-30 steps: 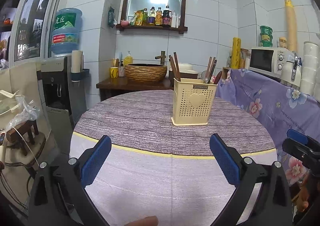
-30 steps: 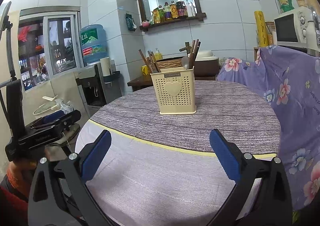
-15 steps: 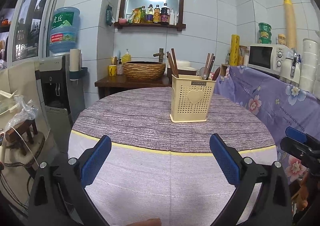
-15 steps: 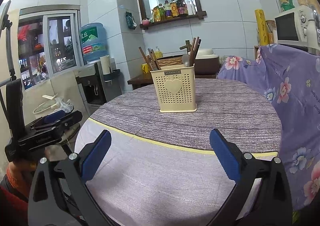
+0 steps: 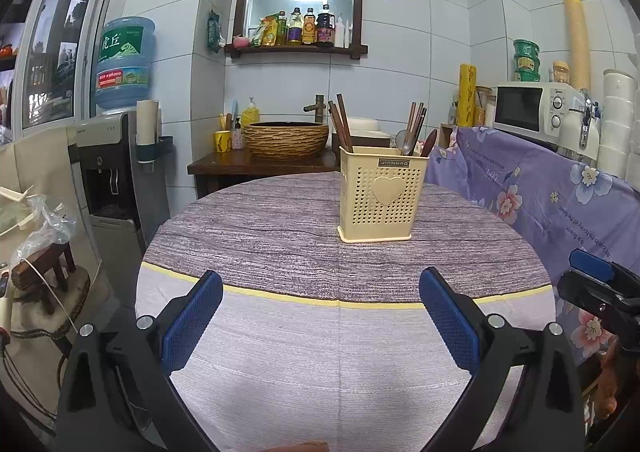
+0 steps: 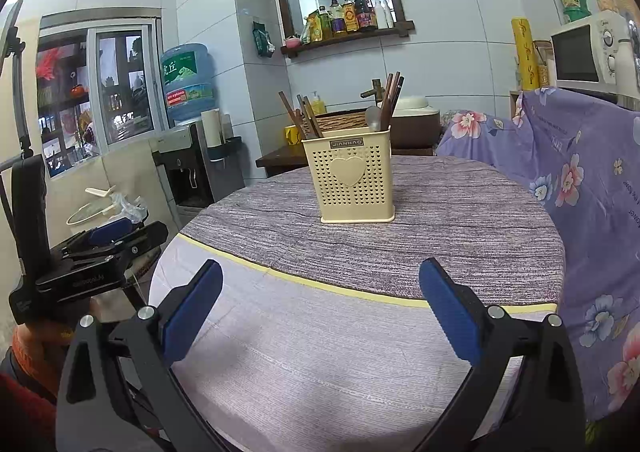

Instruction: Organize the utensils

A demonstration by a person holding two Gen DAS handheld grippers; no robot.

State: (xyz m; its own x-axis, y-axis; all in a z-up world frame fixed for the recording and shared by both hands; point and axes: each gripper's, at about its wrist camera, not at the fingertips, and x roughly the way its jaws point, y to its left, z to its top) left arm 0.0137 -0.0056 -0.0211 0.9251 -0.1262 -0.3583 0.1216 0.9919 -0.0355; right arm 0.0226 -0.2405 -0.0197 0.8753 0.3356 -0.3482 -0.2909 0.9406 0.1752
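Round surface (image 5: 304, 220) with a striped grey-purple cloth, yellow band across the near part. Cream perforated utensil holder (image 5: 382, 199) stands upright toward the far edge, right of centre in the left wrist view, heart on its front. Brown chopsticks (image 5: 341, 123) lean in its left compartment; more chopsticks, a metal spoon (image 5: 404, 140) and a wooden spoon on the right side. Left gripper (image 5: 320, 316) spread wide, empty, over the near edge. Right gripper (image 6: 320, 308) likewise spread, holding nothing.

Utensil holder (image 5: 383, 199) upright mid-table (image 5: 280, 236) (utensils (image 5: 340, 124) inside), sink counter (image 5: 256, 164) behind
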